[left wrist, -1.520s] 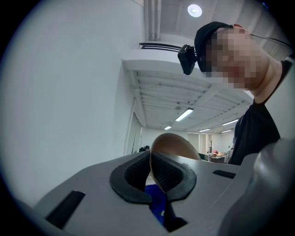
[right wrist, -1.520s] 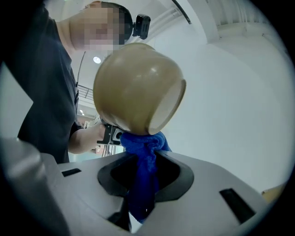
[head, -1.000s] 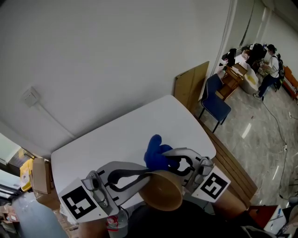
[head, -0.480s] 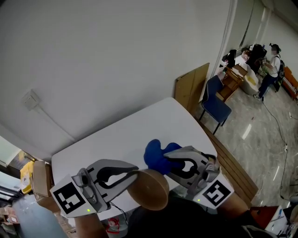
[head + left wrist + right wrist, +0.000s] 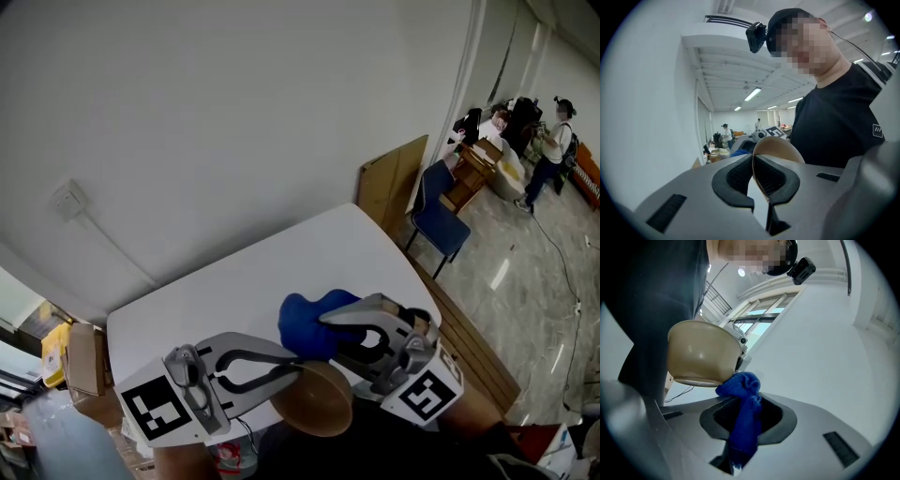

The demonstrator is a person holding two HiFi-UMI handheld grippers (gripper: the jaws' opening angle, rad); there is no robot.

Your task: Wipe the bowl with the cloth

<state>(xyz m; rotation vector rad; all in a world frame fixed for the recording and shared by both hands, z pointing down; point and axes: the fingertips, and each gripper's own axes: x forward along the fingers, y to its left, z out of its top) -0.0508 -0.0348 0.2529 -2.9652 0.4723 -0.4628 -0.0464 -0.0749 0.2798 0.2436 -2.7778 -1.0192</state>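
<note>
Plainly, the left tool (image 5: 753, 161) is clenched on the tan bowl (image 5: 780, 147): the thin wall at the rim is pinched between the two dark pads, and no gap is left on either side of it. The right tool (image 5: 745, 404) is clenched on the blue cloth (image 5: 745, 418). One end of the cloth is trapped between the pads, and the bunched free end is pushed up against the bowl (image 5: 701, 355) at its rim.

In the head view, the left tool (image 5: 298, 364) is seen to the left of the bowl (image 5: 314, 403) and the right tool (image 5: 323, 319) behind and to the right of it. The cloth (image 5: 305, 323) is pressed to the far side of the rim. The bowl is held tipped and is carried by the left tool alone, clear of the white worktop (image 5: 244, 281), which lies beyond the bowl.

Further beyond the bowl a brown board (image 5: 389, 178) is leaned against the wall, and a blue chair (image 5: 441, 211) is set just beside the board. Well apart from the bowl, at the far right of the room, a person (image 5: 553, 150) is seen standing by a cluttered desk.
</note>
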